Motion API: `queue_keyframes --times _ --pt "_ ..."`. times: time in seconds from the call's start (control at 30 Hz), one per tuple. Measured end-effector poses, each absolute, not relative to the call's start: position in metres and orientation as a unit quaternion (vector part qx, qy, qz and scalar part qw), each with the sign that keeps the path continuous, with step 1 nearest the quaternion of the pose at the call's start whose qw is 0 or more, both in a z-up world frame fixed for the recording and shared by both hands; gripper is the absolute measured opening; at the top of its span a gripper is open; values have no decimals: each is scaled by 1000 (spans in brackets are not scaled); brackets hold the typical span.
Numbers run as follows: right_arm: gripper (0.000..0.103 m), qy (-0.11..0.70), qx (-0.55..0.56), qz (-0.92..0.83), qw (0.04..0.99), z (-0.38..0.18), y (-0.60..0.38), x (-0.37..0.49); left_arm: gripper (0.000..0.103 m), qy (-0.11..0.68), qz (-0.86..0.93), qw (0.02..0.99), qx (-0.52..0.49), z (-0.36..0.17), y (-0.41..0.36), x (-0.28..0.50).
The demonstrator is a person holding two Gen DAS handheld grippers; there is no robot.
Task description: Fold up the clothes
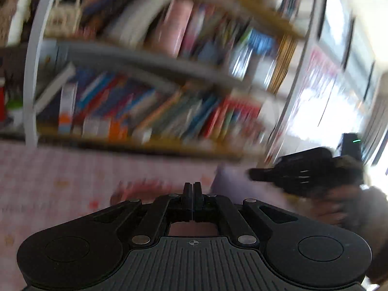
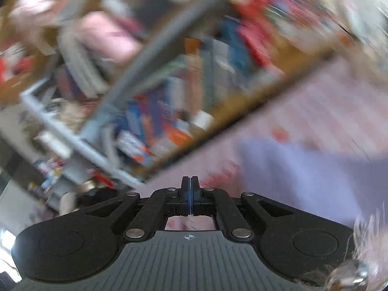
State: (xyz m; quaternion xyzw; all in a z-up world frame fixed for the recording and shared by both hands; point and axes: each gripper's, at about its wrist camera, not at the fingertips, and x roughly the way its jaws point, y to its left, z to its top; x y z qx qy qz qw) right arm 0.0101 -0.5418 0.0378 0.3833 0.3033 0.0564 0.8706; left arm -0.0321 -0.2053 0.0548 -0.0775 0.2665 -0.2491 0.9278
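Pointing slightly downward over a pink checked bed cover (image 1: 48, 177), the left gripper (image 1: 192, 186) has its fingers pressed together with nothing between them. Beyond it, blurred by motion, a bookshelf (image 1: 135, 101) packed with books runs across the view. To the right, a lavender garment (image 1: 232, 184) lies on the cover, and above it the right gripper (image 1: 257, 173) hangs in the air, held in a hand (image 1: 334, 206). In its own tilted, smeared view, the right gripper's fingers are likewise pressed together on nothing, with the lavender garment spread on the bed cover just ahead and to its right.
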Motion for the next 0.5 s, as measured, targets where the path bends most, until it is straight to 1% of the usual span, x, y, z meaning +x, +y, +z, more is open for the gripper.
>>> queue_keyframes --times 0.03,0.1,0.17,0.2,0.23,0.27,0.3,0.33,0.37,0.4,0.47,0.5 --pt "1 313 390 41 865 27 -546 0 3 282 -248 924 -77 47 -208 -29" --pt "1 331 398 12 856 7 -554 -23 4 308 -258 913 -74 43 -213 -21" --pt "1 337 401 -10 852 -3 -562 -38 8 322 -276 903 -65 39 -226 -18" --pt "1 337 406 -17 849 -7 -567 -48 14 329 -285 898 -60 37 -233 -16" --pt "1 337 409 -23 848 -9 -569 -53 23 335 -294 893 -56 35 -241 -18" --pt "2 336 409 -27 848 -9 -571 -56 28 342 -304 888 -52 33 -249 -21" --pt "3 334 408 -31 849 -8 -573 -58 35 349 -313 882 -47 31 -257 -23" --pt "6 333 405 -33 851 -7 -574 -60 44 350 -325 878 -40 30 -264 -26" --pt "13 330 402 -32 853 -5 -575 -61 49 350 -337 873 -33 29 -272 -28" --pt "18 327 399 -33 856 -2 -576 -62 56 351 -349 869 -25 28 -279 -30" --pt "48 323 391 -38 861 4 -579 -65 59 346 -373 861 -9 28 -292 -36" --pt "49 321 386 -40 864 8 -581 -66 65 341 -386 857 -1 29 -298 -40"
